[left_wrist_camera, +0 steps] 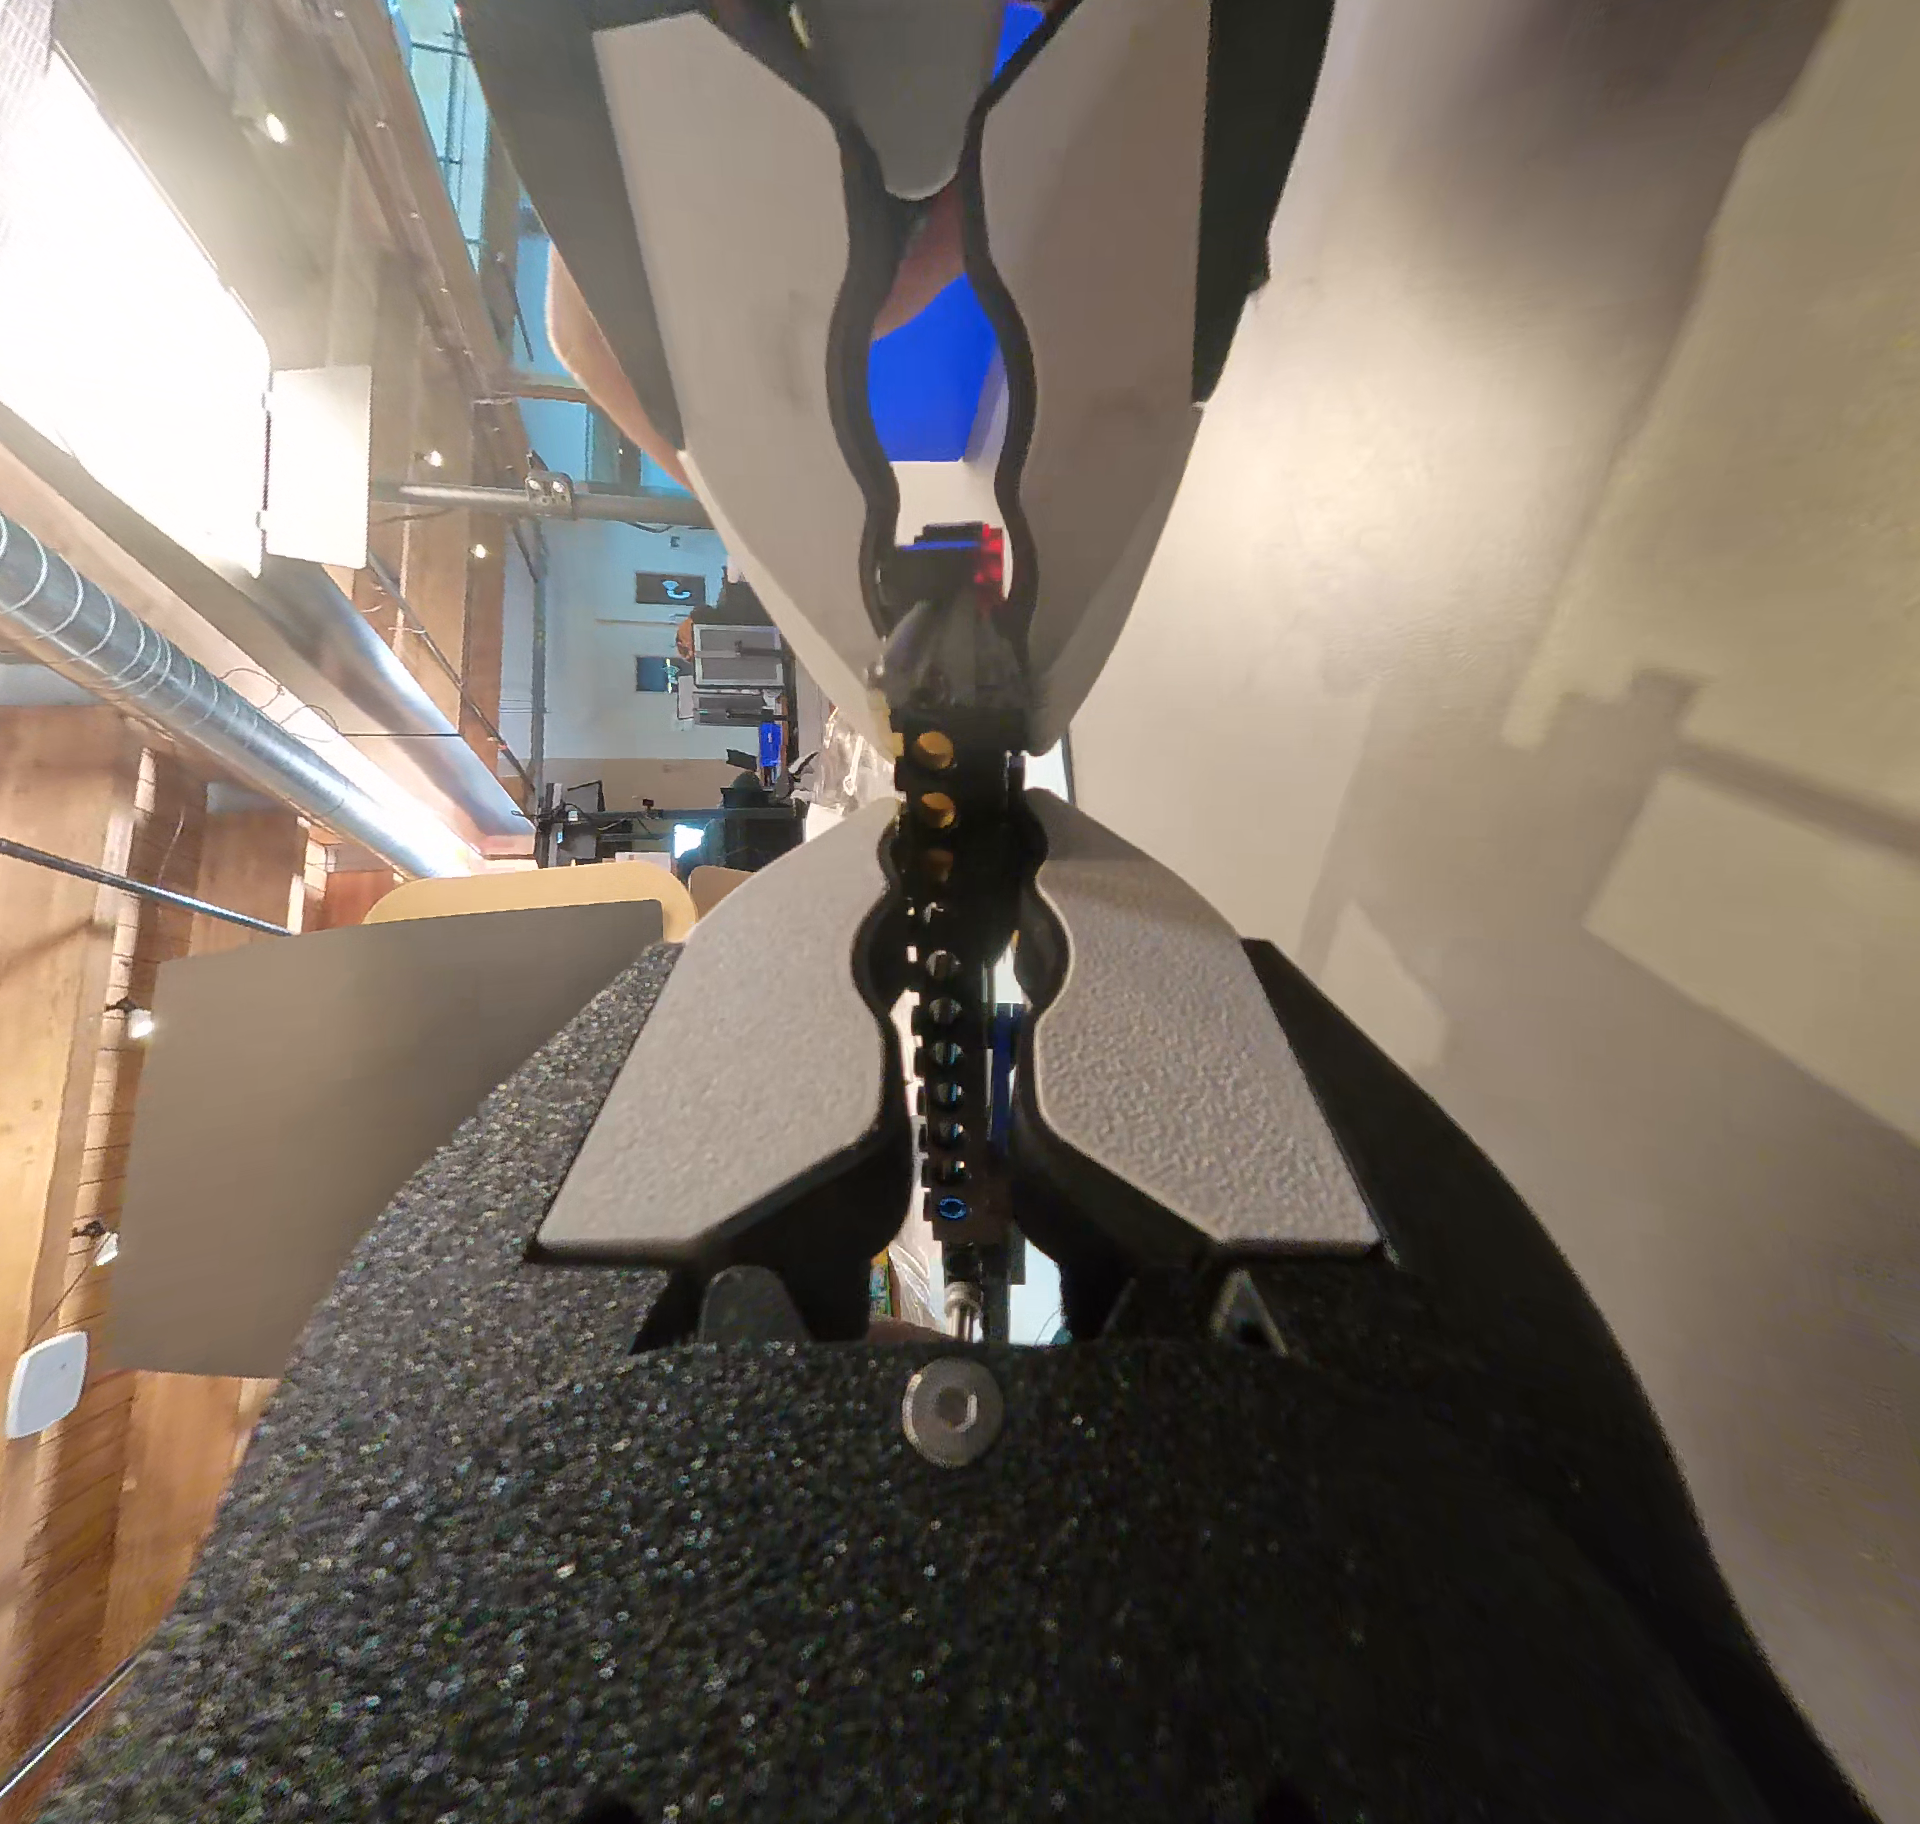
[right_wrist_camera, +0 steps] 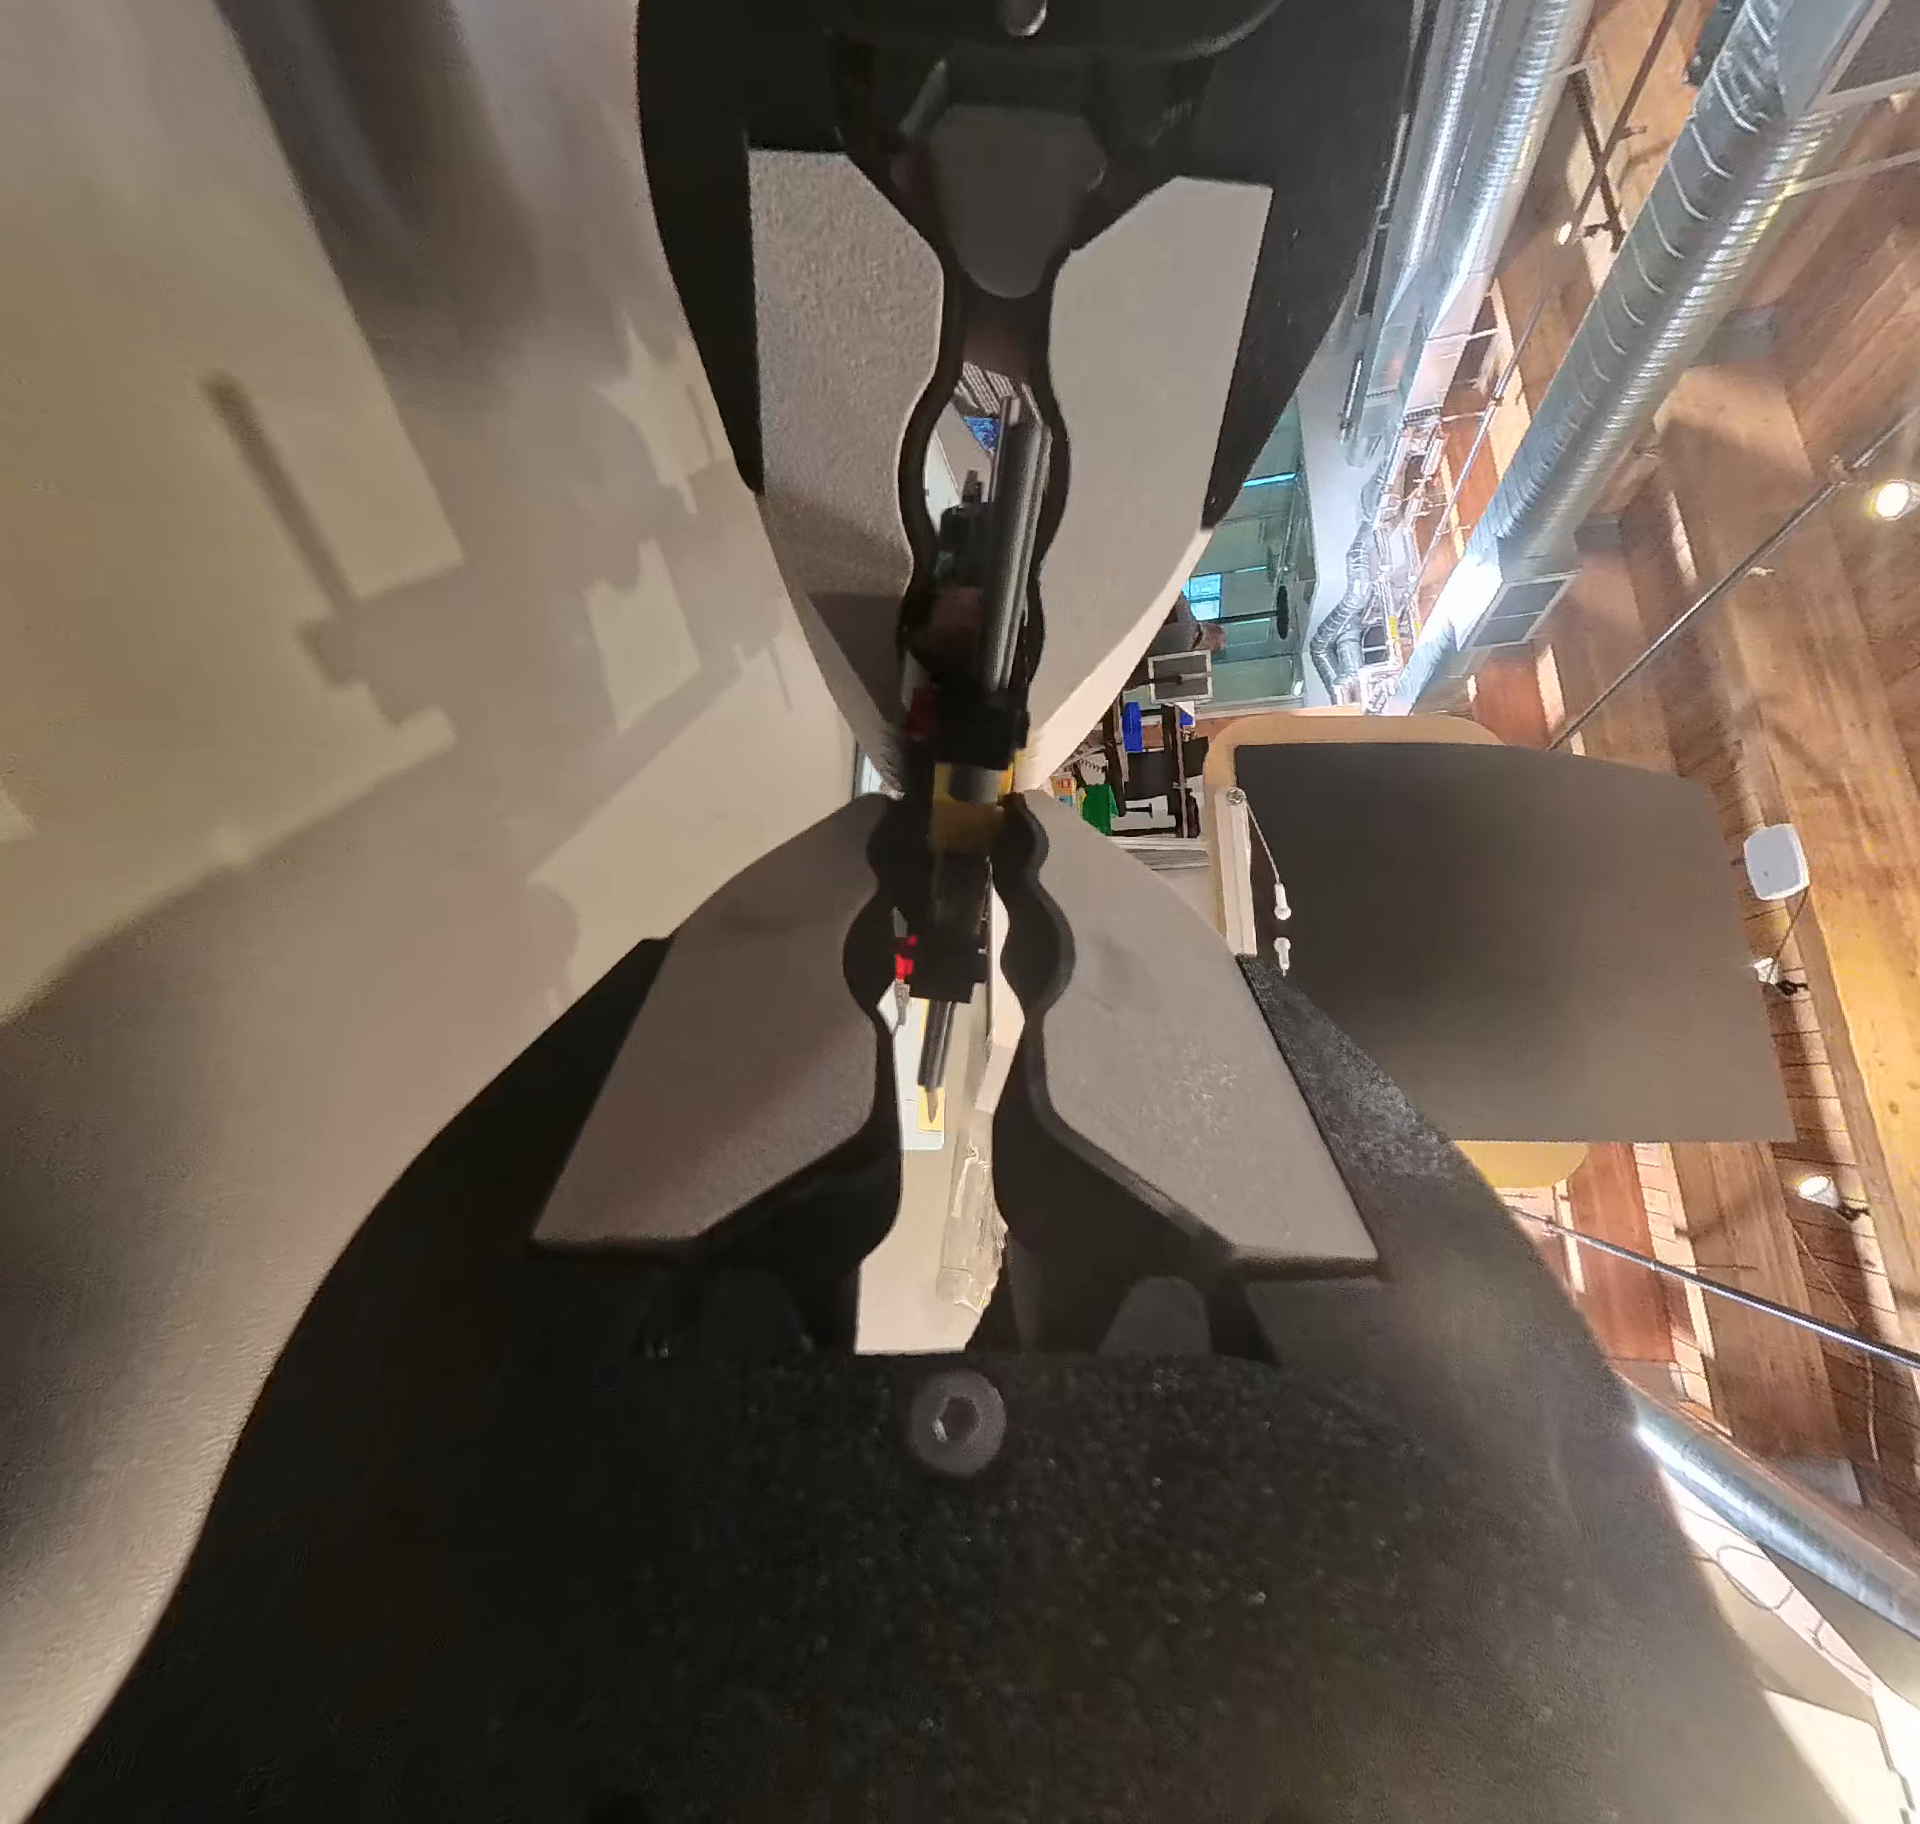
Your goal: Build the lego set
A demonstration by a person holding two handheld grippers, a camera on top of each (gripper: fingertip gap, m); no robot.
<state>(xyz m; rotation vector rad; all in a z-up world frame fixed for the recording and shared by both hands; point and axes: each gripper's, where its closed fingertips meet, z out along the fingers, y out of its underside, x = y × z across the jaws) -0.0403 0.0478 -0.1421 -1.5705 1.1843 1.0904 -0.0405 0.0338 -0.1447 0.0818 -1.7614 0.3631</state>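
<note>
1. at far left of the left wrist view, a ribbed silver ventilation duct [left_wrist_camera: 197, 704] runs along a wood-panelled wall [left_wrist_camera: 62, 943], with a flat grey panel [left_wrist_camera: 384, 1130] on a pale wooden chair back [left_wrist_camera: 540, 886] just beside the gripper body.

2. at centre, the left gripper [left_wrist_camera: 961, 829] has its grey fingers closed on a narrow black studded toy-brick assembly [left_wrist_camera: 951, 943], the black wavy pads pressing on it from both sides; the assembly runs lengthwise down the gap and juts past the tips, where brass-coloured round studs [left_wrist_camera: 932, 751] show.

3. directly beyond, the opposing right gripper [left_wrist_camera: 951, 673] meets the far end of the same assembly tip to tip, and a small red piece [left_wrist_camera: 987, 564] sits between its fingers; blue fabric [left_wrist_camera: 925, 372] shows through the gap behind.

4. to the right, a smooth off-white tabletop [left_wrist_camera: 1558, 631] fills the frame, crossed by hard shadows.

5. in the right wrist view, that tabletop [right_wrist_camera: 260, 631] lies at left; at centre the right gripper [right_wrist_camera: 961, 818] is clamped on the yellow band [right_wrist_camera: 961, 824] of the assembly [right_wrist_camera: 951, 943], which sits between its pads and reaches into the facing left gripper [right_wrist_camera: 971, 725]. motion blur softens the contact.

6. further right stand a dark panel [right_wrist_camera: 1507, 943] on a pale chair back, then ducts [right_wrist_camera: 1662, 268] and wood wall [right_wrist_camera: 1818, 631].
</note>
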